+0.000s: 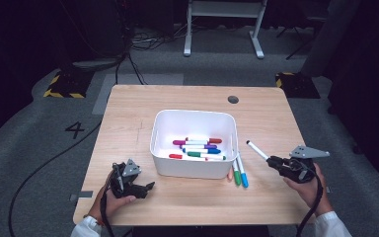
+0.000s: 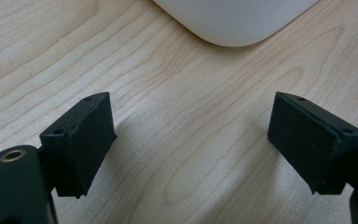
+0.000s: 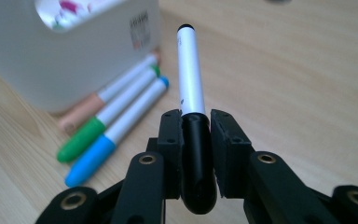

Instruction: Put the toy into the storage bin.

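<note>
Our right gripper (image 1: 278, 163) pinches a black-capped marker (image 3: 190, 79) by its cap end, lifted above the table (image 1: 187, 98) to the right of the white bin (image 1: 156, 132). Our left gripper (image 1: 145, 187) rests spread and empty near the bin's front corner. We judge the risks thus: the long barrel could pivot or slip in so short a grip, its tip could strike the bin's rim, or it could land among the three markers (image 1: 238, 174) lying beside the bin.
</note>
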`<state>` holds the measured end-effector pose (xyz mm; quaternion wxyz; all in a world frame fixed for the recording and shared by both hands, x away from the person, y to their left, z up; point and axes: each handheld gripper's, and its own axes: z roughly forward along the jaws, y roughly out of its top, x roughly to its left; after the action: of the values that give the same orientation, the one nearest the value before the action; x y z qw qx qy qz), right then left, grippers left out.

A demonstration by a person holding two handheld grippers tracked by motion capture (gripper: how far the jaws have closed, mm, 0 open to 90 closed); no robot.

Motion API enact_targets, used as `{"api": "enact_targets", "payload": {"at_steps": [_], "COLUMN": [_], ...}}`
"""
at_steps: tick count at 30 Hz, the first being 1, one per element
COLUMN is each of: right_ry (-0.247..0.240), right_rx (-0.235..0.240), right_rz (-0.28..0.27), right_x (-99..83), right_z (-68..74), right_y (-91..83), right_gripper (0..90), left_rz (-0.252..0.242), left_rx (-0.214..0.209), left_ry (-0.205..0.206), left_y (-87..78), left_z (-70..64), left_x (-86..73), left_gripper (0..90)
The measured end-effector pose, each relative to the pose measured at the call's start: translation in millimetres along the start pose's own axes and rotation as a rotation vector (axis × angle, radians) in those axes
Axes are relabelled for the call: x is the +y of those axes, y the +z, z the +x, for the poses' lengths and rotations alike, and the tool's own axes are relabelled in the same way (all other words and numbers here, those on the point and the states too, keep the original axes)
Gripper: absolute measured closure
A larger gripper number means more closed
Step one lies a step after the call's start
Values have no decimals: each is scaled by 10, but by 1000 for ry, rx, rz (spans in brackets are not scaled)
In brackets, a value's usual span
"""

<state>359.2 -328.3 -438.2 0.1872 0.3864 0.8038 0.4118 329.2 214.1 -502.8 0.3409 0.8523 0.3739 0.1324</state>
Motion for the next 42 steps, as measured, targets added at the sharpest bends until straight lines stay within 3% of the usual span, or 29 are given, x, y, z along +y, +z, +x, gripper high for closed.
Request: {"api": "enact_targets", "payload": {"at_steps": [3, 10, 14, 20, 23, 33, 42], "right_ry": [-1, -72, -137, -221, -240, -388, -411], "right_rx": [21, 73, 86, 148, 221, 332, 417], "right_rz": [-74, -129, -133, -135, -133, 6, 146], "right_x": [220, 666, 911, 1176, 1308, 1543, 1568], "right_z": [5, 136, 267, 427, 546, 986, 1053], "right_y": [-157, -271, -246, -138, -9, 564, 948], "right_gripper": [752, 752, 752, 752, 752, 752, 751], "left_rz": [0, 0, 0, 0, 0, -3, -4], "left_rx": [0, 0, 0, 0, 0, 10, 10], "left_ry": [0, 0, 0, 0, 0, 1, 1], "left_y": [0, 0, 0, 0, 0, -3, -3], "left_z": [0, 0, 0, 0, 0, -5, -6], "left_x": [0, 0, 0, 0, 0, -3, -3], "left_gripper": [148, 148, 148, 148, 148, 148, 148]}}
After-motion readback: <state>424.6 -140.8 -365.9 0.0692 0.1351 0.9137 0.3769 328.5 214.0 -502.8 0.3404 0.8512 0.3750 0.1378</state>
